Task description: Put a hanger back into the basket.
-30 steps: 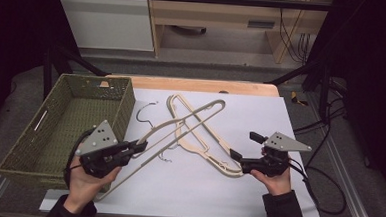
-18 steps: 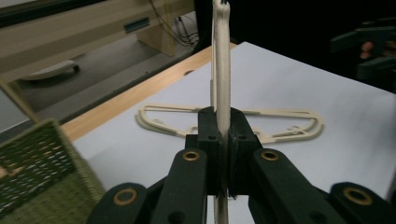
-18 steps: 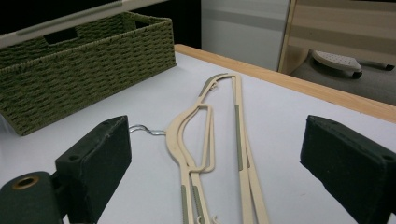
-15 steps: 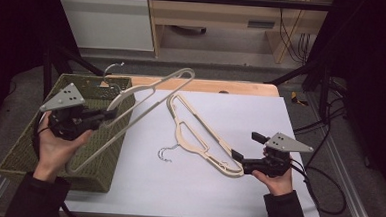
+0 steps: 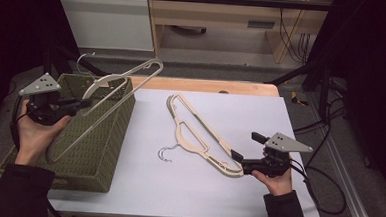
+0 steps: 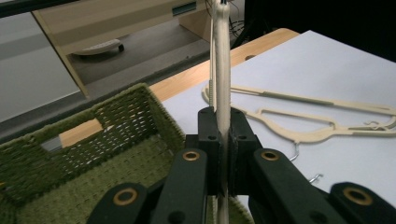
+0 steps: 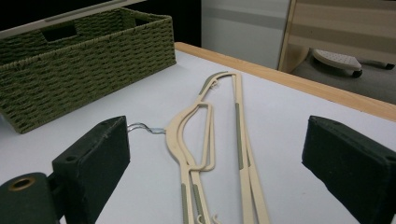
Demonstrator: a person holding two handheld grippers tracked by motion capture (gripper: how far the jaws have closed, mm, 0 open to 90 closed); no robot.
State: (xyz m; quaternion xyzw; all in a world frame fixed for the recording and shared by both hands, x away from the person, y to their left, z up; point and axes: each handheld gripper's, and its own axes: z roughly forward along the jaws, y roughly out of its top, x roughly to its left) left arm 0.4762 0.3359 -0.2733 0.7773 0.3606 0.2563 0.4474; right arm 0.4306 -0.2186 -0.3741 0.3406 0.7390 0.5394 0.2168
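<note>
My left gripper (image 5: 84,103) is shut on a cream plastic hanger (image 5: 125,80) and holds it tilted in the air over the green woven basket (image 5: 104,139). In the left gripper view the jaws (image 6: 222,135) pinch the hanger's thin bar (image 6: 221,70) edge-on. A second cream hanger (image 5: 199,134) lies flat on the white table, its metal hook toward the basket. My right gripper (image 5: 244,148) rests open at that hanger's near end. In the right gripper view this hanger (image 7: 196,135) runs away between the wide-apart jaws (image 7: 215,154), untouched.
The basket (image 7: 84,60) stands at the table's left edge and looks empty inside (image 6: 140,107). The white sheet (image 5: 177,188) covers a wooden tabletop (image 5: 207,85). Cables trail off the right side (image 5: 323,170). A wooden bench stands beyond the table.
My left hand has lifted its hanger off the table's middle and carried it left and up, over the basket. The right hand and the other hanger have stayed where they were.
</note>
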